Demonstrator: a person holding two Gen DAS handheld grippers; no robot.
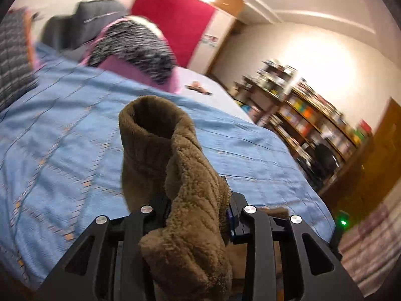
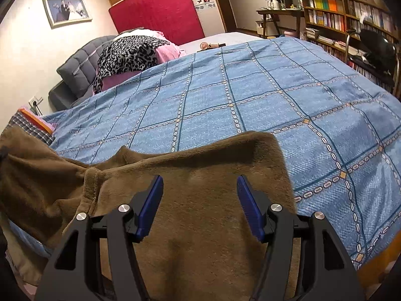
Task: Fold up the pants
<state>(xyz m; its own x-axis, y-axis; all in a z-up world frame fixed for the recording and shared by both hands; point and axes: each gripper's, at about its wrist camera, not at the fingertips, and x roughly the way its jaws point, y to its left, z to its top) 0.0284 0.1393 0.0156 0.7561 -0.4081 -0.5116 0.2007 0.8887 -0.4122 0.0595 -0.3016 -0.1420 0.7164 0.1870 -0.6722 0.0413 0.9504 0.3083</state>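
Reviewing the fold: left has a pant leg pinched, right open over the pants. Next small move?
Probably carry the left gripper, clamped on the brown pants, across toward the flat part and lay it down. The right gripper is open and grips nothing.

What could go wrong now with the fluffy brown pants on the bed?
1. The left gripper pinches only a thick bunch of the pants, so the fleece might slip out.
2. The right gripper has its jaws open above the pants, holding nothing, so that side may drag across the blanket and wrinkle.
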